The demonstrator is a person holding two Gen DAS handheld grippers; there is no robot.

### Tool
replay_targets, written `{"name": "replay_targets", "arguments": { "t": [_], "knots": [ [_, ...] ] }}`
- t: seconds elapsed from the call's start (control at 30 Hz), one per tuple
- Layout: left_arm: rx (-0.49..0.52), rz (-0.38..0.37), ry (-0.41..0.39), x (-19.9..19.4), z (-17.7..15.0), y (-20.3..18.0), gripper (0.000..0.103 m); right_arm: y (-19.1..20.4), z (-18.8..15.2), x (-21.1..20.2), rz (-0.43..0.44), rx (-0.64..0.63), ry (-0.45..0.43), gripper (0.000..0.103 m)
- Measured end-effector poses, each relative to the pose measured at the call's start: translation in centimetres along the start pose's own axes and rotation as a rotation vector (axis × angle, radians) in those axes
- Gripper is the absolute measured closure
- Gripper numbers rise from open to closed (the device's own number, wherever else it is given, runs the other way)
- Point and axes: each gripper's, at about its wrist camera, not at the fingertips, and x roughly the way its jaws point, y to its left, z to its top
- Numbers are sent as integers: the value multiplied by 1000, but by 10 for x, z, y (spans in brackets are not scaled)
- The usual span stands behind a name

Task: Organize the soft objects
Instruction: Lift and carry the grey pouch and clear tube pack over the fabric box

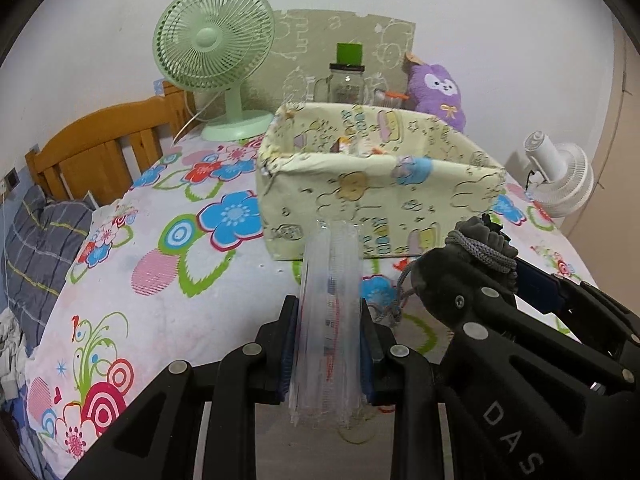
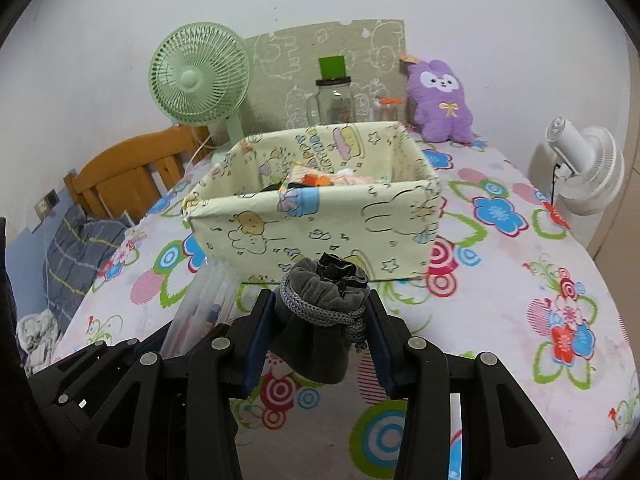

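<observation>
My left gripper [image 1: 329, 344] is shut on a clear plastic pouch [image 1: 330, 300], held upright above the floral bedspread [image 1: 160, 280], just in front of the cream fabric storage box [image 1: 380, 208]. My right gripper [image 2: 320, 332] is shut on a grey drawstring pouch [image 2: 320, 312] with a grey cord, also just in front of the box [image 2: 320, 224]. The box holds several small soft items [image 2: 320, 178]. The grey pouch [image 1: 480, 244] and right gripper show at the right of the left wrist view. The clear pouch [image 2: 204, 304] shows at the left of the right wrist view.
Behind the box stand a green fan [image 1: 216, 40], a glass jar with a green lid [image 1: 348, 80] and a purple plush toy [image 1: 438, 92]. A white fan [image 2: 588, 168] stands off the right edge. A wooden headboard [image 1: 100, 144] and grey pillow [image 1: 40, 240] lie left.
</observation>
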Motion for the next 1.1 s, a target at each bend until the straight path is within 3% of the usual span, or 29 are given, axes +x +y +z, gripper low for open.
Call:
{"name": "replay_targets", "arguments": {
  "t": [1.1],
  "knots": [
    [54, -30, -181, -74, 49, -34, 77, -16, 48, -86, -32, 33, -167, 55]
  ]
}}
